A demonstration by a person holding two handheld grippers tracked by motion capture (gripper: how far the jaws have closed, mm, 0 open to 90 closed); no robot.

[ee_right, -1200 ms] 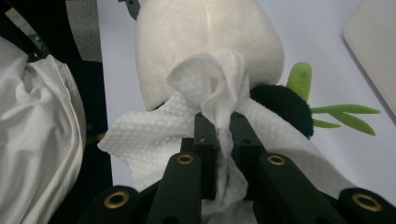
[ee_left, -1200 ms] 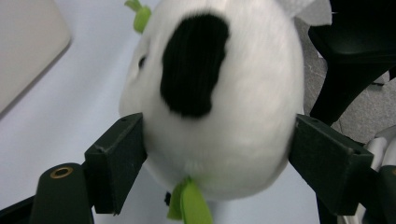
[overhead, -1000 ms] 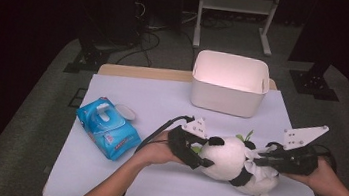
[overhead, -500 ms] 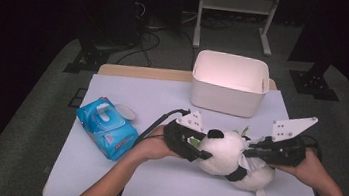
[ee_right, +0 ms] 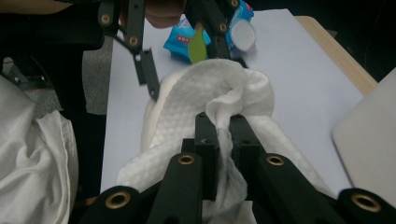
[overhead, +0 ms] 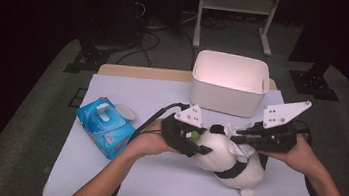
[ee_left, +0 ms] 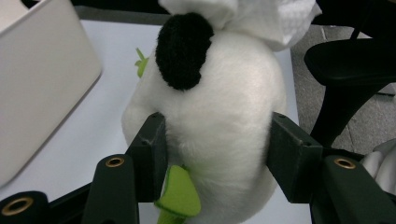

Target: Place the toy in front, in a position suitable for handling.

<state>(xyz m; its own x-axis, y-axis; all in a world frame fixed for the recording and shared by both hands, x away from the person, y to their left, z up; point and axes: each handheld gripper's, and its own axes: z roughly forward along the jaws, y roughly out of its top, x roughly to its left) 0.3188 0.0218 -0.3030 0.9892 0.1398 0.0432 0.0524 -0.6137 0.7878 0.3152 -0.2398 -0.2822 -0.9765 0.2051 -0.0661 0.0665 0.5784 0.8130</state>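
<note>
Between your two grippers the panda [overhead: 228, 157] lies on the table [overhead: 103, 170], its head toward the left one. Your left gripper [ee_left: 217, 154] has just been closing and now clamps the white head from both sides, the pads [ee_left: 152, 149] sunk into the plush below the black ear [ee_left: 184, 49]. Your right gripper [ee_right: 223, 140] is pinched together on a wipe [ee_right: 210, 93] draped over the toy on the side away from the left gripper. Keep the left squeeze as it is; tighter would only deform the plush. Draw the wipe across the fur in short strokes toward your right gripper, so the toy pulls against the left hold instead of slipping out. Mind the wipe pack [overhead: 106, 127] beyond your left gripper and the bin [overhead: 229, 84] ahead of both.
</note>
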